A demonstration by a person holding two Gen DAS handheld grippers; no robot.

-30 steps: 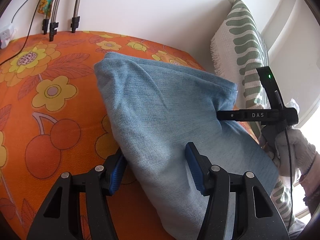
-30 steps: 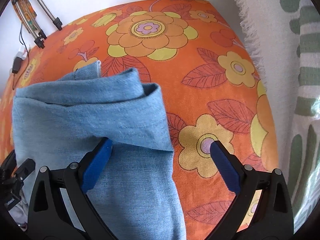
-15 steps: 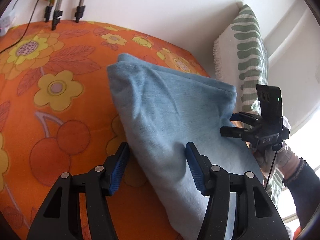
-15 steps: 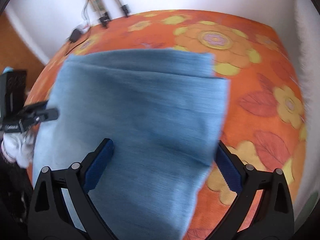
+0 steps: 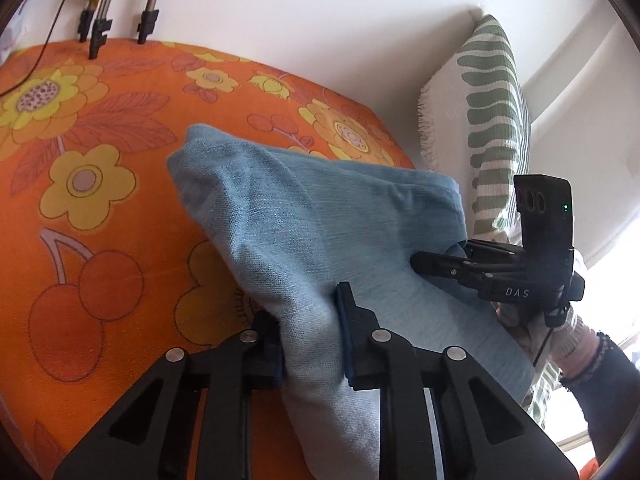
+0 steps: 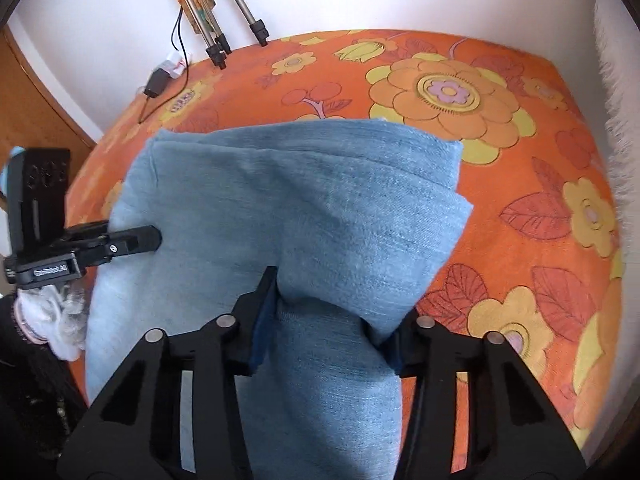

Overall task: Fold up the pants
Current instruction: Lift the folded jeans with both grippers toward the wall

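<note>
The light blue denim pants (image 5: 320,220) lie folded into a thick bundle on the orange flowered bedspread (image 5: 100,240). My left gripper (image 5: 308,320) is closing, and its blue pads pinch the bundle's near left edge. In the right wrist view the same pants (image 6: 304,200) bunch between the closing jaws of my right gripper (image 6: 328,312), pads pressed into the cloth. Each gripper shows in the other's view: the right gripper (image 5: 424,256) bites the bundle's right side, and the left gripper (image 6: 156,236) bites its left side.
A white and green fringed cushion (image 5: 492,120) leans on the wall at the bed's right end. Tripod legs (image 6: 216,40) and a cable with a plug (image 6: 156,84) rest at the far edge. Gloved hands (image 5: 560,332) hold the grippers. A wooden panel (image 6: 32,112) stands at the left.
Both grippers have gone from wide open to pinched on the denim, which now bunches between their pads. The right gripper has rolled and moved squarely over the bundle.
</note>
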